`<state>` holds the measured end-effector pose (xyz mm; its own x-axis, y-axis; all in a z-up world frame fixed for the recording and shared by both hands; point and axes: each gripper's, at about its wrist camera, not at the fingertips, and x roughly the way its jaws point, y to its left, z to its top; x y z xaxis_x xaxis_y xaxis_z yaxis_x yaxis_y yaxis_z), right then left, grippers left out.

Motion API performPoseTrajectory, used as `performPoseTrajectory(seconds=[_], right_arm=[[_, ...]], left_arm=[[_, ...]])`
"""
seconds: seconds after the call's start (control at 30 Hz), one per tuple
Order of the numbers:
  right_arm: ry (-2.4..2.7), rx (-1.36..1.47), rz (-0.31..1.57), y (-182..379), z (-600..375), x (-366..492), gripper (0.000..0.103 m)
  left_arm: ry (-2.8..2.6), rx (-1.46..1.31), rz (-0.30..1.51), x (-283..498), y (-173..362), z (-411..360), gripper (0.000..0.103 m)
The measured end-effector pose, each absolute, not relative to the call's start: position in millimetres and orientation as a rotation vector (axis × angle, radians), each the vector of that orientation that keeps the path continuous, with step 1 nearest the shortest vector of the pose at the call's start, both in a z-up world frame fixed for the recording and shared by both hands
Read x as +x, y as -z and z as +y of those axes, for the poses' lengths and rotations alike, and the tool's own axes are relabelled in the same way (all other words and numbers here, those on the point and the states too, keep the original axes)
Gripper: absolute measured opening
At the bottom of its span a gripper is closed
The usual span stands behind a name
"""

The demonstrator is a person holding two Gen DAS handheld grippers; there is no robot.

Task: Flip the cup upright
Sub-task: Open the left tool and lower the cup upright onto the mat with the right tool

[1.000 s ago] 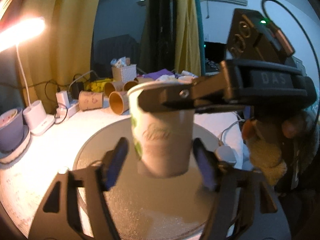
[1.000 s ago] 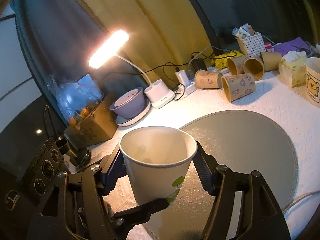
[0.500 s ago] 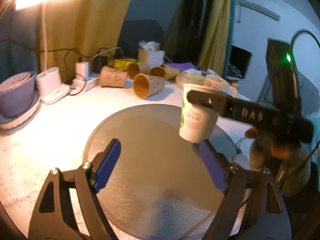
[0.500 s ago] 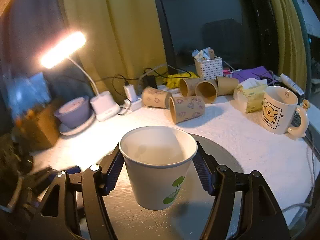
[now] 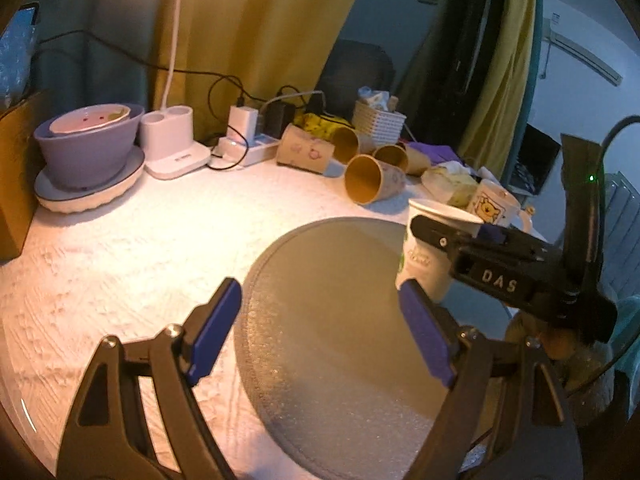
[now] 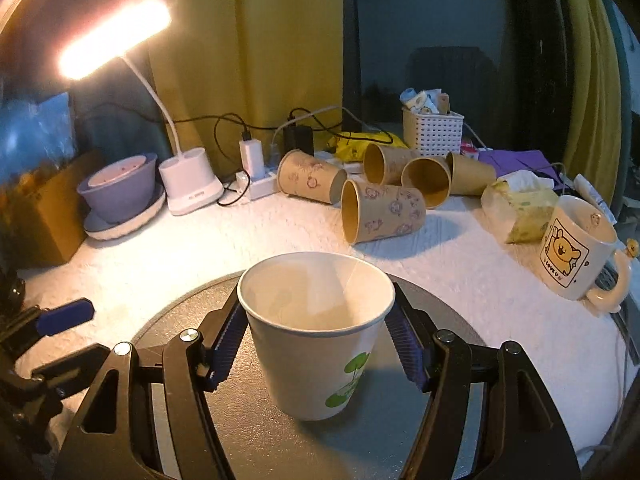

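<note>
A white paper cup [image 6: 316,332] with a green print stands mouth up between the blue pads of my right gripper [image 6: 316,344], which is shut on its upper wall. Its base is on or just above the round grey mat [image 6: 260,440]. In the left wrist view the same cup [image 5: 430,256] is at the mat's right edge, held by the black right gripper. My left gripper [image 5: 320,332] is open and empty, low over the grey mat [image 5: 328,340], left of the cup. One left fingertip [image 6: 66,314] shows at the left edge of the right wrist view.
Several brown paper cups [image 6: 380,210] lie on their sides at the back of the white tablecloth. A bear mug [image 6: 576,252] and tissue pack [image 6: 520,208] stand at right. A lamp base [image 6: 192,184], purple bowl [image 6: 120,184], chargers and a white basket [image 6: 432,130] line the back.
My left gripper has let go of the cup and drawn back to the left, open. My right gripper has carried the upright cup lower over the mat.
</note>
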<state>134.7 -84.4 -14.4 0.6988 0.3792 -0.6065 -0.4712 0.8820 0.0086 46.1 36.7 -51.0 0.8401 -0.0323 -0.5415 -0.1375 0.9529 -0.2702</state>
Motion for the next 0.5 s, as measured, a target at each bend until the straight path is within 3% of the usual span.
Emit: performPoseTrajectory(seconds=[0.5], right_arm=[[-0.482, -0.177, 0.658, 18.1, -84.5, 121.9, 0.075]], left_arm=[[-0.065, -0.272, 0.524, 36.5, 43.6, 30.6, 0.082]])
